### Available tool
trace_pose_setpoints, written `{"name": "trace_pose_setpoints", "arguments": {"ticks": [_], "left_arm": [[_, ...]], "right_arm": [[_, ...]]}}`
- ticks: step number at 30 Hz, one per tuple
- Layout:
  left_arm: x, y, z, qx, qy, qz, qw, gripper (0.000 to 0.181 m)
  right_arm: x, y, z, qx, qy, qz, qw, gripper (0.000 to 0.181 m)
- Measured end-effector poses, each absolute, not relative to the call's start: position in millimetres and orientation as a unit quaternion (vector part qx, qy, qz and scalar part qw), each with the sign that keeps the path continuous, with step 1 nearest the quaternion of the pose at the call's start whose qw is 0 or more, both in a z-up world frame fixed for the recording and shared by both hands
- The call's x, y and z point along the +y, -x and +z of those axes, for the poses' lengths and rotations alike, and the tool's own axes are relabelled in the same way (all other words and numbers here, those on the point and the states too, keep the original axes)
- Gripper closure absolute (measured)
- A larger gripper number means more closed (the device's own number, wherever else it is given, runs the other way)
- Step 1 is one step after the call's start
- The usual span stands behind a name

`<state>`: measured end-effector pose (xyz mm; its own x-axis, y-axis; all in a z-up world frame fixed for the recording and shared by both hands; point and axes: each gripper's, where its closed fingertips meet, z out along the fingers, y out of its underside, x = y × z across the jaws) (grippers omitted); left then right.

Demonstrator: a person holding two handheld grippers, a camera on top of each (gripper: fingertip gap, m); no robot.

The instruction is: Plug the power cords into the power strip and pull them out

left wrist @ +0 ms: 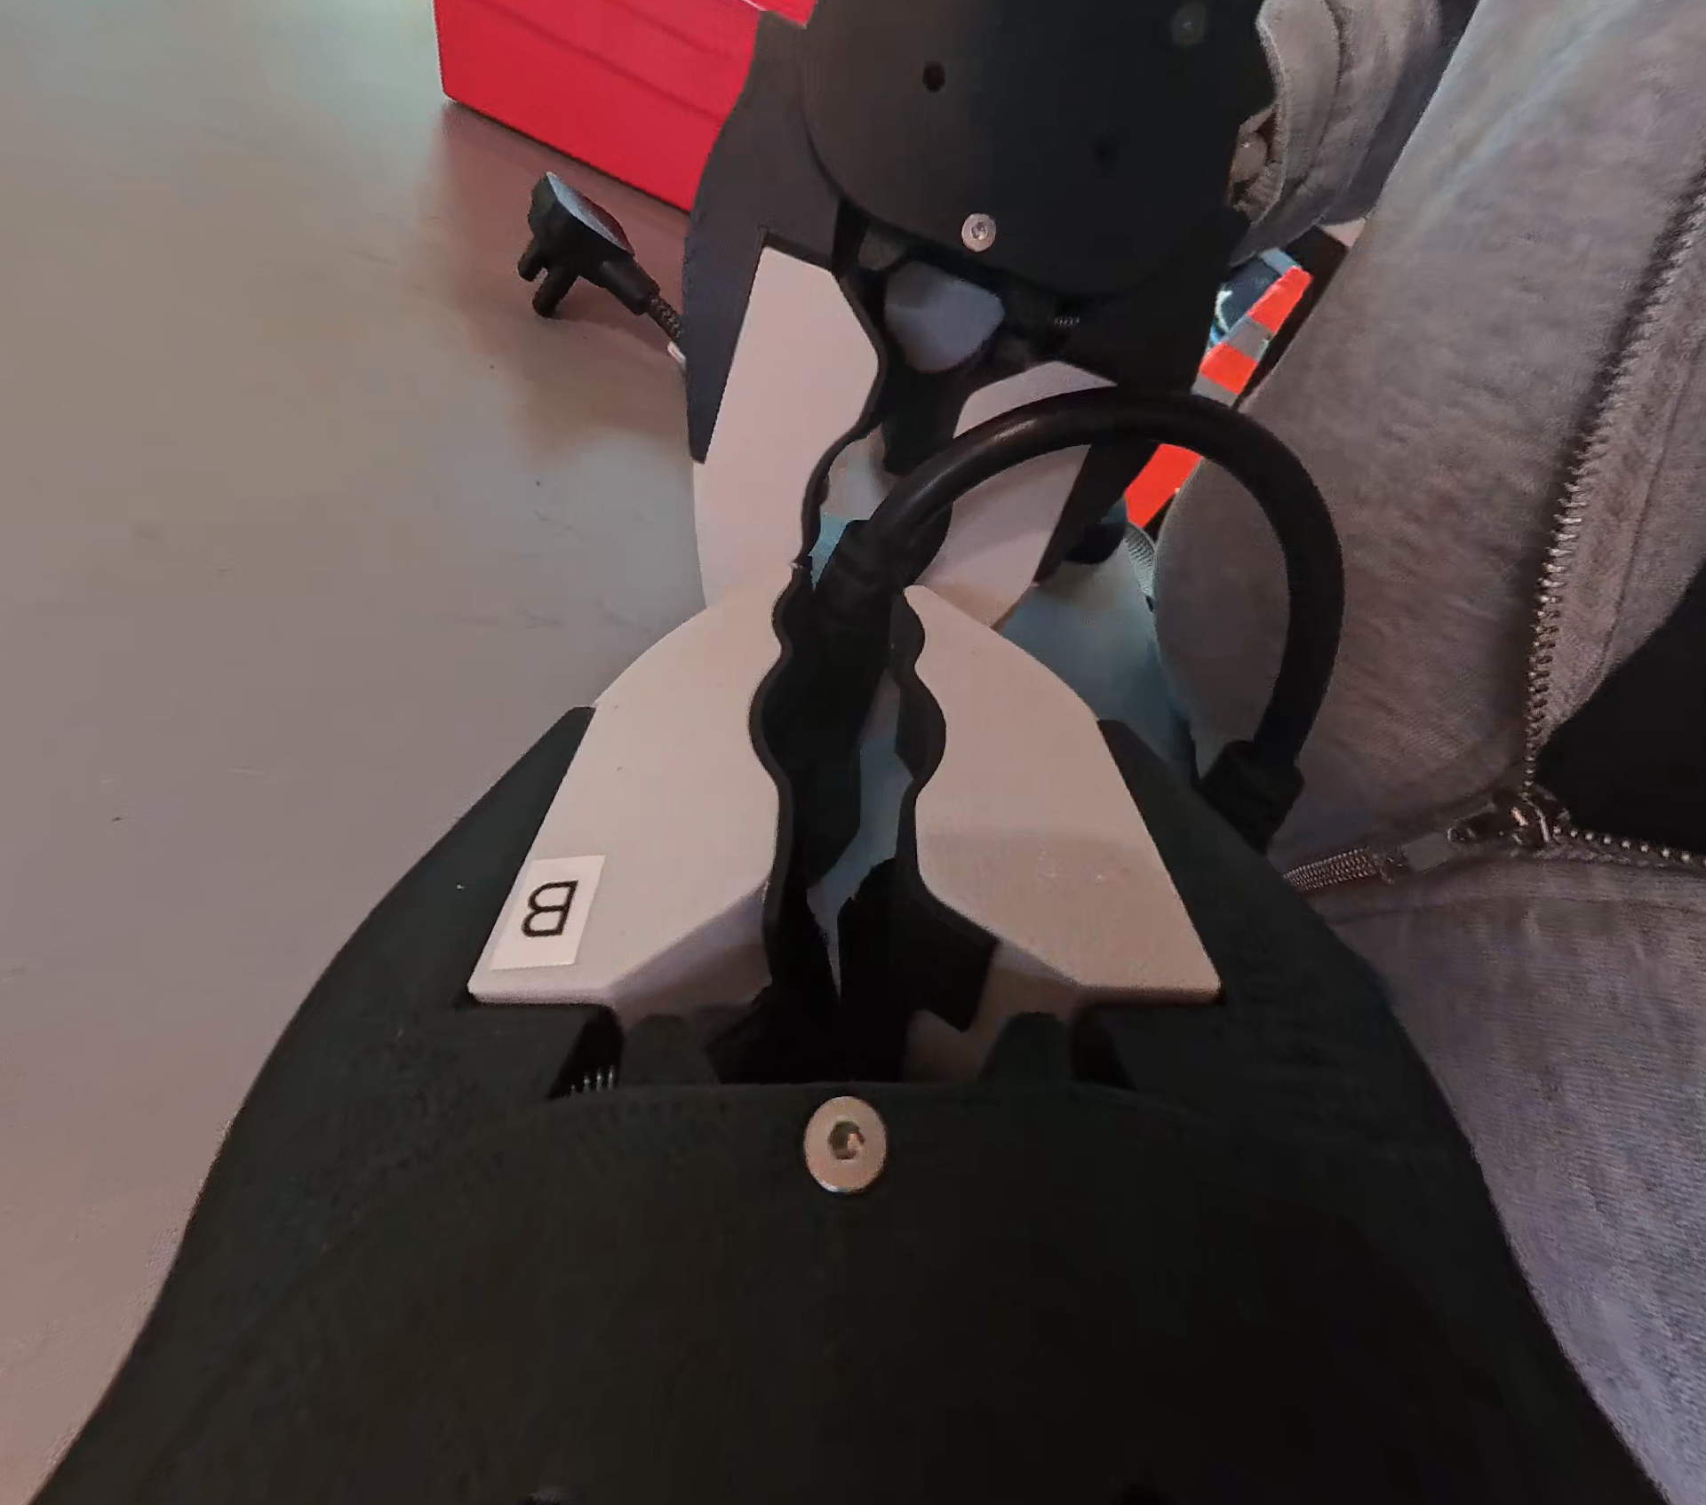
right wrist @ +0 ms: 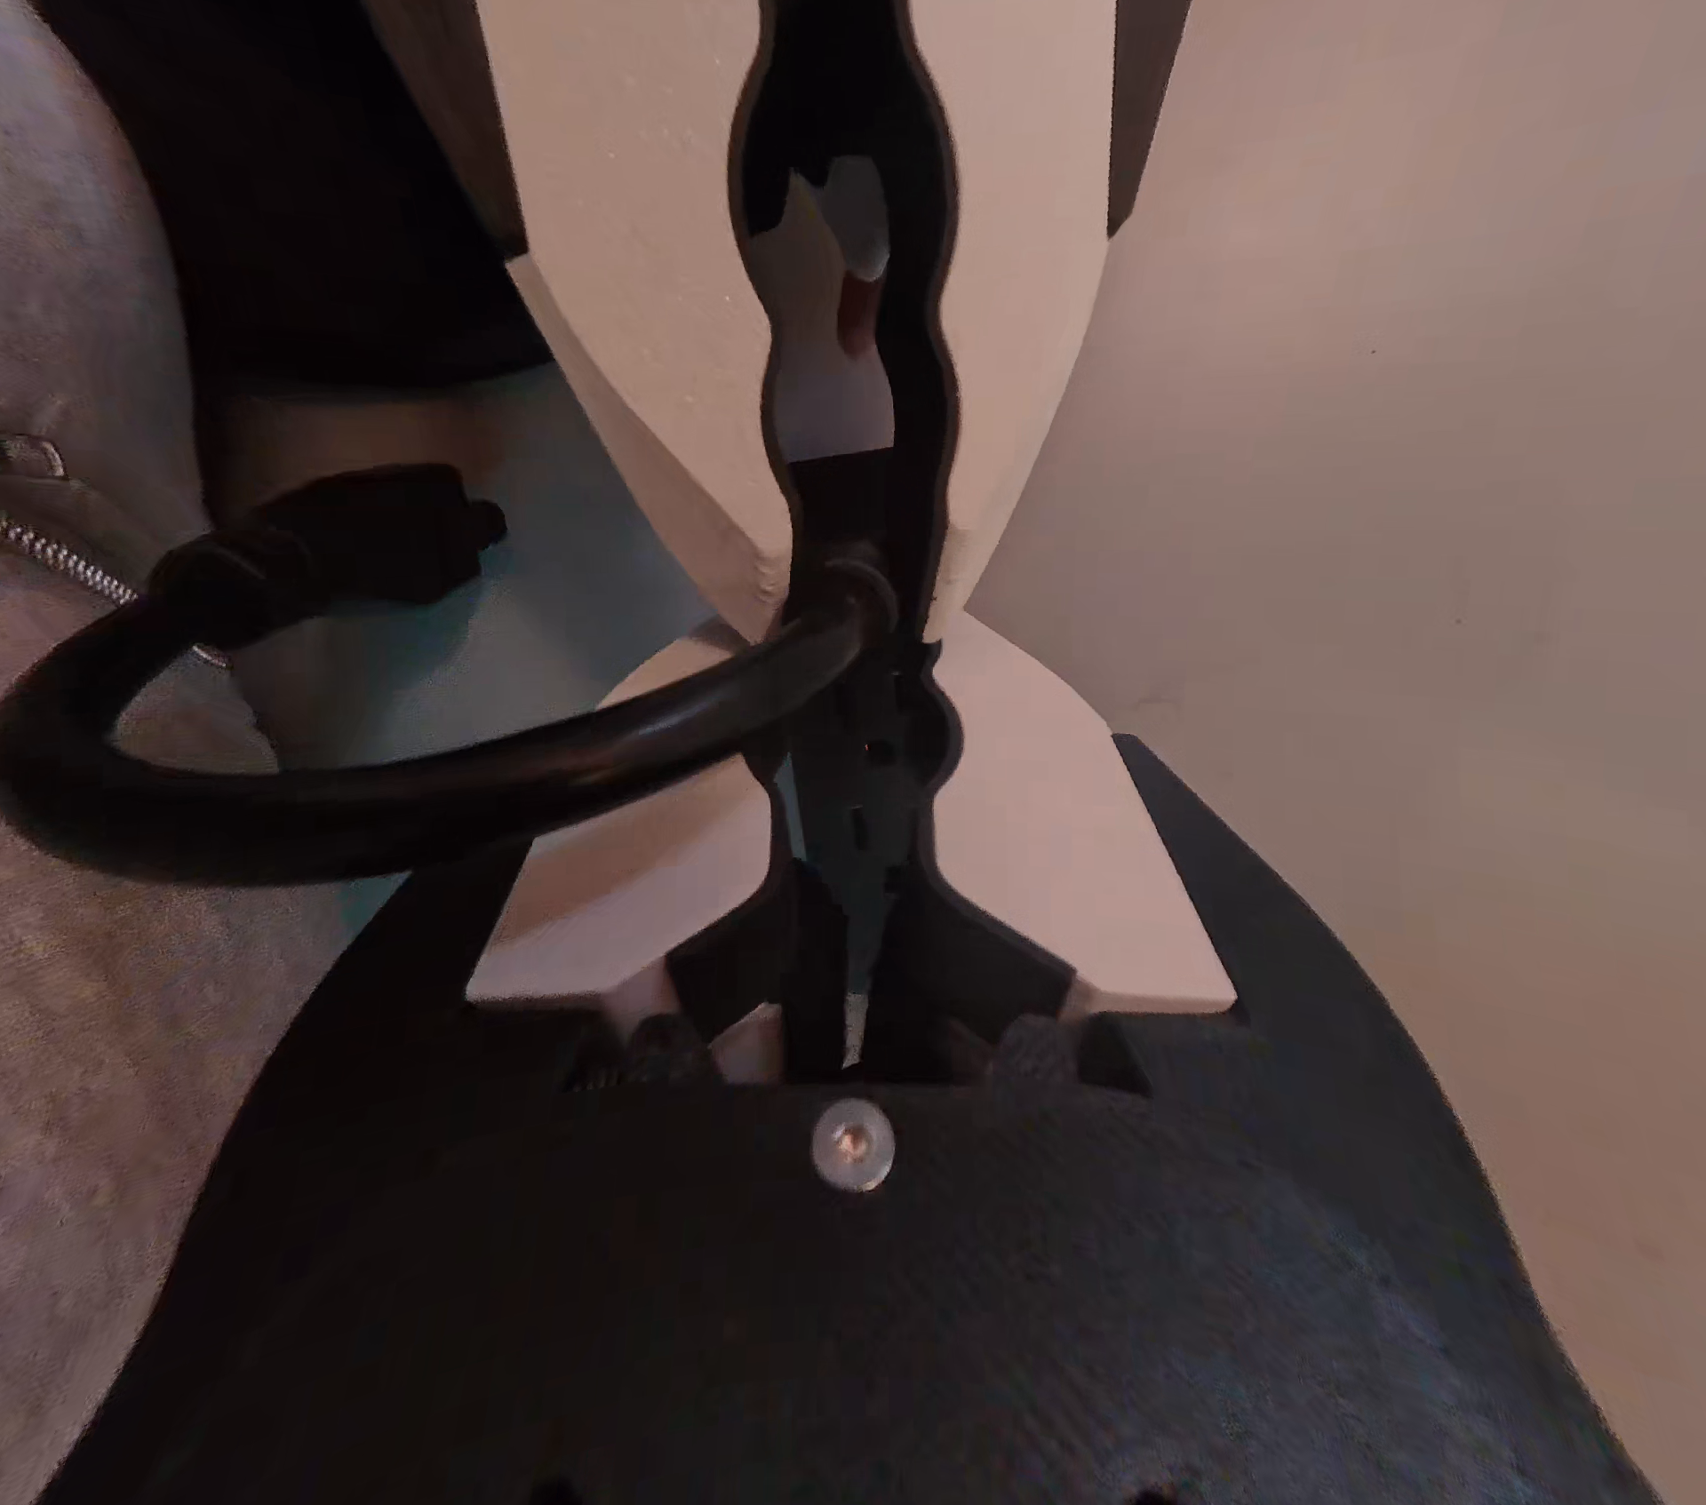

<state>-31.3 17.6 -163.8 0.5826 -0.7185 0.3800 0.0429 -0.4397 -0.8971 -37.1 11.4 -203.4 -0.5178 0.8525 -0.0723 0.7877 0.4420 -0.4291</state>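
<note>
Both my grippers, left (left wrist: pixel 845 685) and right (right wrist: pixel 863 722), meet tip to tip, fingers narrow, each clamping the looping black cord (left wrist: pixel 1292 538) above the tabletop (left wrist: pixel 277 538).

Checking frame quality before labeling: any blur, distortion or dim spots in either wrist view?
Left wrist view: daylight-bright, strong fisheye bending the table, grey sleeve smeared at the right edge, loose plug sharp. Right wrist view: dimmer and warmer, the black cord shows a glossy highlight, the far plug is a dark, soft shape.
</note>
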Motion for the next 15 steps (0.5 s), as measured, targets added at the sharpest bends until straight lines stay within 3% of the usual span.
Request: {"name": "trace_pose_setpoints", "arguments": {"ticks": [4,8,11,15], "left_arm": [[16.5,30.6,-163.2,0.243,0.751,-0.358,0.499,0.163],[15.5,30.3,-162.9,0.248,0.749,-0.353,0.502,0.163],[14.4,29.1,-162.9,0.257,0.748,-0.349,0.503,0.164],[14.2,29.1,-163.2,0.261,0.748,-0.339,0.508,0.164]], "right_arm": [[14.8,34.4,-187.1,-0.843,0.458,0.237,0.150,0.165],[6.2,27.9,-139.3,-0.827,0.420,0.317,0.199,0.155],[6.6,29.3,-139.3,-0.864,0.379,0.265,0.200,0.147],[10.4,35.8,-152.5,-0.899,0.344,0.208,0.173,0.164]]}}
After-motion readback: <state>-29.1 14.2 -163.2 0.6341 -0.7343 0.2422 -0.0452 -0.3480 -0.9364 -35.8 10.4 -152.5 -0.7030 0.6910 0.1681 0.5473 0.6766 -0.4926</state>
